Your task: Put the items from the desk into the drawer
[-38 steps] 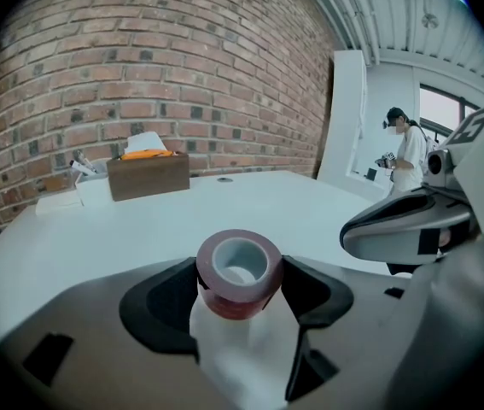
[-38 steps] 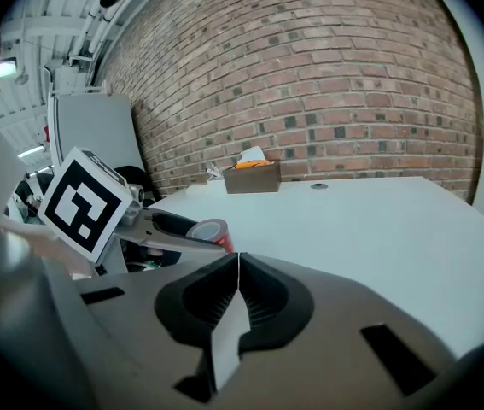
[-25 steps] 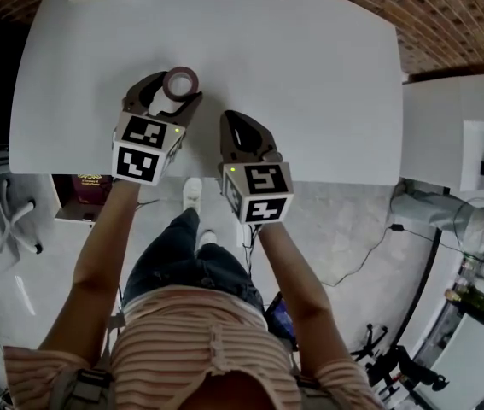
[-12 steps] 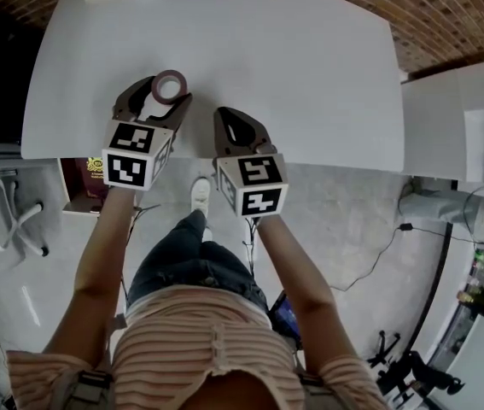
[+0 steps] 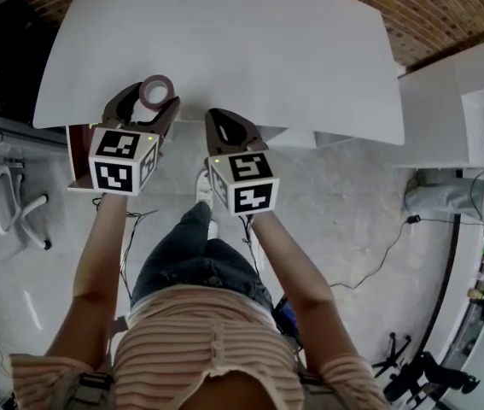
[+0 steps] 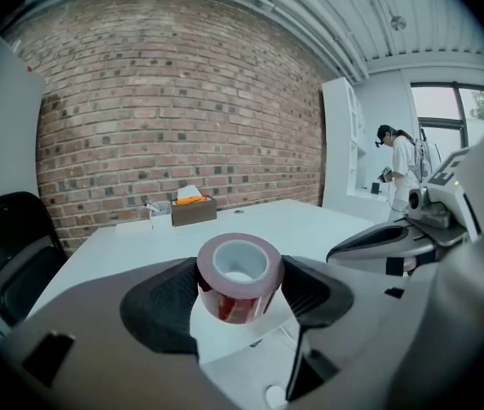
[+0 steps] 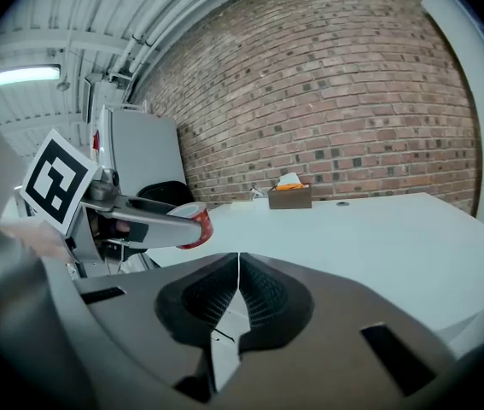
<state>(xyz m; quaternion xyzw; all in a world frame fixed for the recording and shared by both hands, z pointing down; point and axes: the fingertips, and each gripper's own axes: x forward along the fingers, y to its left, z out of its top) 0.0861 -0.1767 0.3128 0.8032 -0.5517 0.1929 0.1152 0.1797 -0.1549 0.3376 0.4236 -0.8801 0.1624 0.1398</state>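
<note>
A roll of red-brown tape (image 5: 156, 90) (image 6: 239, 276) is held upright between the jaws of my left gripper (image 5: 149, 97) (image 6: 240, 290), which is shut on it just above the near edge of the white desk (image 5: 224, 49). In the right gripper view the tape (image 7: 194, 223) shows at the left. Below the desk's left front corner the open drawer (image 5: 74, 155) shows, with a dark red item inside. Beside the left one, my right gripper (image 5: 218, 118) (image 7: 238, 272) is shut with nothing in it, at the same desk edge.
A small brown box (image 6: 193, 209) (image 7: 289, 196) with orange and white things stands at the desk's far edge by the brick wall. A black office chair (image 6: 11, 246) is at the left. A white cabinet (image 5: 472, 84) stands right of the desk, and a person (image 6: 404, 165) is far behind.
Both grippers have drawn back from over the desk to its near edge, the left one still holding the tape. More of the drawer under the left corner shows now.
</note>
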